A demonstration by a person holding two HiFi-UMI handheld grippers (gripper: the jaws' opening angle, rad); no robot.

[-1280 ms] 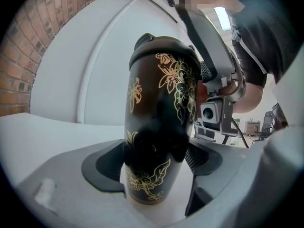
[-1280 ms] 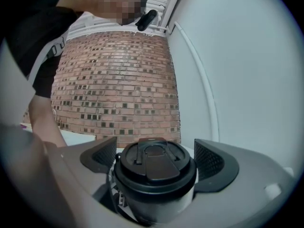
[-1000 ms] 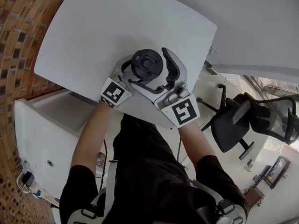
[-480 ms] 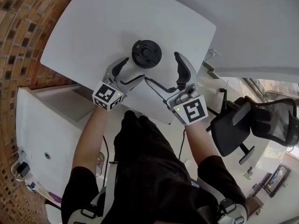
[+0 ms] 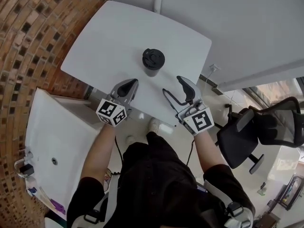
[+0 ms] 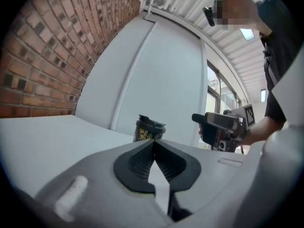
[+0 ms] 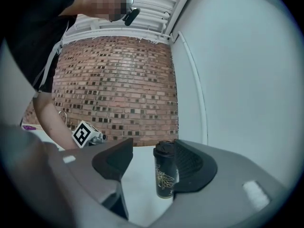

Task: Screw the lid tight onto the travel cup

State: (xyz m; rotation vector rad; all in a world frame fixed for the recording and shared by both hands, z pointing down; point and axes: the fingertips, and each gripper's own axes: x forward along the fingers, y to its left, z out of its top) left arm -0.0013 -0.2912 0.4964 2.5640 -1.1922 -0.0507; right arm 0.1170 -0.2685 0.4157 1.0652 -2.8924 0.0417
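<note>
A dark travel cup [image 5: 153,63] with its black lid [image 5: 153,58] on top stands alone and upright on the white table [image 5: 109,42]. Both grippers sit back at the table's near edge, apart from the cup. My left gripper [image 5: 131,84] is shut with nothing in it; its view shows the pads [image 6: 153,151] pressed together and the cup [image 6: 149,128] beyond them. My right gripper [image 5: 175,87] has its jaws partway apart and closing, with nothing between them. In the right gripper view the cup [image 7: 165,177] stands farther off on the table, beyond the gripper [image 7: 151,156].
A brick wall [image 5: 33,27] runs along the left. A white cabinet top [image 5: 57,137] lies below the table's near left edge. A black office chair [image 5: 256,132] stands on the floor at the right. White wall panels [image 5: 237,23] rise behind the table.
Both grippers have drawn back from the cup to the table's near edge. The left jaws have shut and the right jaws have narrowed. The cup now stands free.
</note>
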